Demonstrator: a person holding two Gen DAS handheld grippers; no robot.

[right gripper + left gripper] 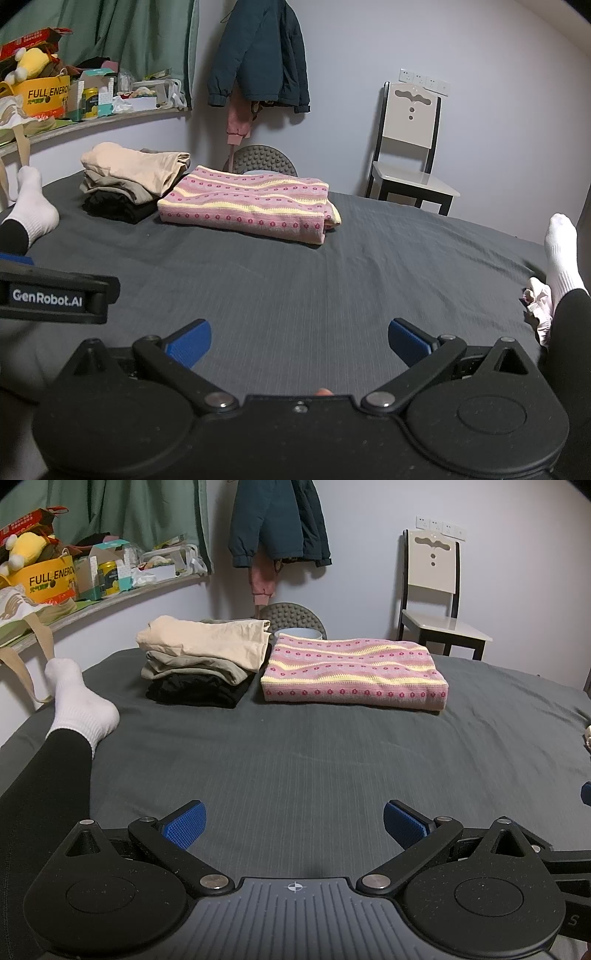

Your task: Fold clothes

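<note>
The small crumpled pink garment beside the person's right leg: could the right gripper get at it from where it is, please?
Probably yes. The right gripper is open and empty, the pink garment lies uncovered on the grey bedsheet, with only bare sheet between; the leg crowds its far side.

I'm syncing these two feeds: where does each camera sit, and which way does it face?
Left wrist: sits on the open left gripper, low over the grey bed, facing the far wall; a socked foot shows at left.
Right wrist: sits on the open right gripper, same heading; a socked foot shows at right.
Shared: the pink knit fold, stacked clothes and chair.
</note>
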